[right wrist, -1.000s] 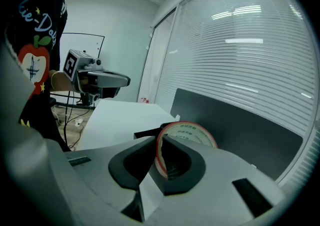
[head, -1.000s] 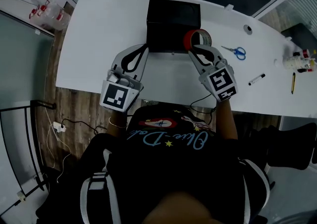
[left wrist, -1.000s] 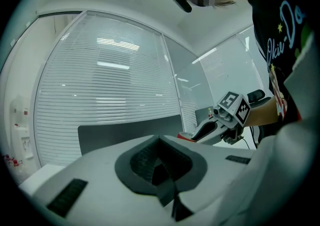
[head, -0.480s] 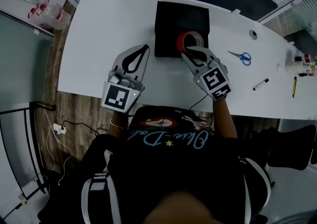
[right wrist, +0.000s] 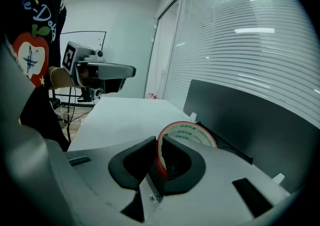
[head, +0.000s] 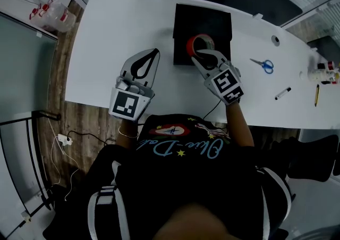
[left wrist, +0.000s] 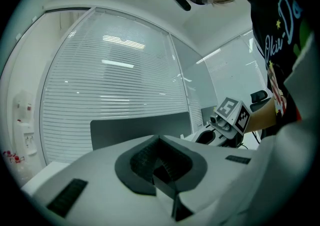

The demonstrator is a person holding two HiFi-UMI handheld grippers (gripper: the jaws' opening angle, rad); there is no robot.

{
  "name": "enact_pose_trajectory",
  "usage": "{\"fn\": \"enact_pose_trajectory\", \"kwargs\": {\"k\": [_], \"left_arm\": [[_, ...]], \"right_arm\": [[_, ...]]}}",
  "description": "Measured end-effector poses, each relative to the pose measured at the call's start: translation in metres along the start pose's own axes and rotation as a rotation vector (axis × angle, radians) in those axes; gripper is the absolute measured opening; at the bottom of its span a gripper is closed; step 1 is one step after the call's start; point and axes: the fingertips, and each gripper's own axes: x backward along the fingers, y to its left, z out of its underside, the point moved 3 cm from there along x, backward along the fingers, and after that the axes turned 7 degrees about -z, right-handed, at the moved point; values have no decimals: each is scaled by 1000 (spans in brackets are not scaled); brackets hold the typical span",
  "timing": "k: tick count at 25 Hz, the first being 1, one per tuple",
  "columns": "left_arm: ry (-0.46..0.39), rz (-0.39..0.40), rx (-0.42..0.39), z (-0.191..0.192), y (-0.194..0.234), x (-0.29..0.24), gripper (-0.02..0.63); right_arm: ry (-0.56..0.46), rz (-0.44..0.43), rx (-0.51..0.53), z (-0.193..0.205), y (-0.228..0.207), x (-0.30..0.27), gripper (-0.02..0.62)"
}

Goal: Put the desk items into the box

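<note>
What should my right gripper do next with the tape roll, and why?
Probably lower it a little and open the fingers. The right gripper is clamped on the wall of the red tape roll, which appears to hang over the open black box, so releasing there should drop it inside.

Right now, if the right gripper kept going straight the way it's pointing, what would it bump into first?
Probably the black box: the right gripper, shut on the tape roll, tilts down over its near part, so the roll would likely touch inside first.
</note>
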Motion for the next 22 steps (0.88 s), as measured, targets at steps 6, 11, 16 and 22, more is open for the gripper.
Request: {"fn": "enact_pose_trajectory", "kwargs": {"k": [6,11,16,22], "left_arm": [[1,13,2,3,15,-5,-9],[0,21,6,6,27,-7,-9],[4,25,21,12,36,-13,-9],[19,43,32,17,40,-22,-9]], "right_arm": [[30,-3,-16,4,-3,-19,44],[66,-11,-16,8,-3,-32,44],[95,-21,-27,14,-5,-44,44],[128,-50,-43,20,-6,-57,45]]}}
